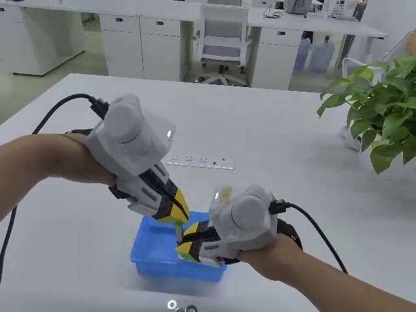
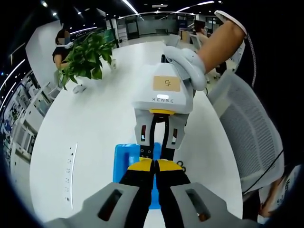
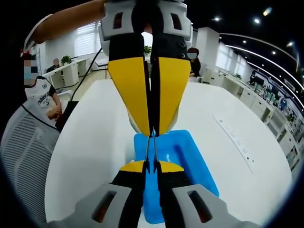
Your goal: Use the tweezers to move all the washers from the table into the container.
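An open-plan office: a wide white bench (image 1: 279, 130) carrying a power strip (image 1: 200, 161) and a leafy potted plant (image 1: 383, 110), a mesh swivel chair (image 1: 224, 32) by white drawer cabinets (image 1: 140, 39), and ceiling strip lights (image 2: 128, 5) overhead.

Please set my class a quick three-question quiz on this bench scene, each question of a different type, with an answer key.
1. True or false: the washers lie inside the blue container.
2. Multiple choice: the right gripper has its fingers shut on A) a washer, B) the tweezers, C) nothing.
3. Fill in: the left gripper hangs above the blue ____.
Key: 1 false, they lie on the table; 2 B; 3 container.
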`<act>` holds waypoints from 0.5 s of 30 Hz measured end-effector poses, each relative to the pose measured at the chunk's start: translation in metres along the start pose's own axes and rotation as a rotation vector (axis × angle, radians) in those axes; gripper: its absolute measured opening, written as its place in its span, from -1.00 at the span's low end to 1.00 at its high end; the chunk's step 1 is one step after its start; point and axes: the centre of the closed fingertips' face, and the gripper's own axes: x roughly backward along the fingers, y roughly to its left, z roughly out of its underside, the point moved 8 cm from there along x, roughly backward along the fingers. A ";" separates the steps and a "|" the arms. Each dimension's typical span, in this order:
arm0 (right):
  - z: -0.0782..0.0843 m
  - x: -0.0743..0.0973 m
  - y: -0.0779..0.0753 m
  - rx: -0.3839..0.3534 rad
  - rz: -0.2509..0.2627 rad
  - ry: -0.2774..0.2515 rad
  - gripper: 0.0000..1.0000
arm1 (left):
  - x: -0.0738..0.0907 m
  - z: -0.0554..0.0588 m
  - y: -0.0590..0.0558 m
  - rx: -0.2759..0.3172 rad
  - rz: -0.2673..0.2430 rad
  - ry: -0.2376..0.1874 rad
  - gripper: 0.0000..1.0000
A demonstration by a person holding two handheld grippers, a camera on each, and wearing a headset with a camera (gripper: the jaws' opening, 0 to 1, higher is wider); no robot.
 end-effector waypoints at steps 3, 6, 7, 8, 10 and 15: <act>-0.001 0.002 0.003 0.005 0.002 0.000 -0.79 | 0.001 -0.001 -0.003 -0.003 -0.002 0.000 -0.90; -0.001 0.003 0.006 0.008 0.003 -0.001 -0.79 | 0.001 -0.002 -0.007 -0.004 -0.004 0.000 -0.90; -0.001 0.003 0.008 0.008 0.002 -0.001 -0.79 | 0.001 -0.002 -0.009 -0.003 -0.004 0.000 -0.90; -0.001 0.003 0.009 0.009 0.002 -0.001 -0.79 | 0.001 -0.002 -0.010 -0.003 -0.003 0.000 -0.90; 0.000 0.004 0.012 0.010 0.002 -0.002 -0.79 | 0.001 -0.002 -0.012 -0.004 -0.001 0.002 -0.90; 0.001 0.004 0.018 0.006 0.001 -0.004 -0.79 | 0.000 -0.002 -0.018 -0.007 0.003 0.003 -0.90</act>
